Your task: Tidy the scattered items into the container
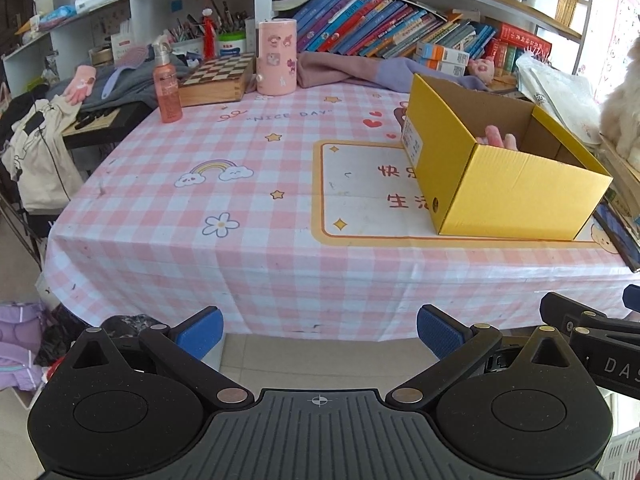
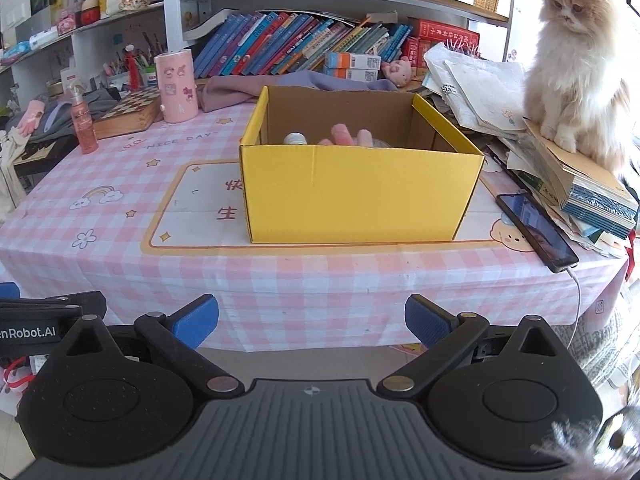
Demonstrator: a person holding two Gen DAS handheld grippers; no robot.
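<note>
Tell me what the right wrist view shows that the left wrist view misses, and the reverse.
Only the right wrist view shows the whole cat sitting on the paper stack, the full phone with its cable, and a white round thing inside the yellow box.

Only the left wrist view shows the box's label and the pale jacket hanging beside the table.

Both show the box, the pink glove in it, the pink bottle, and an open, empty claw: left, right.

"NICE DAY" on tablecloth [image 1: 256, 148], "enRobot.AI" on left tongs [image 2: 40, 330]
</note>
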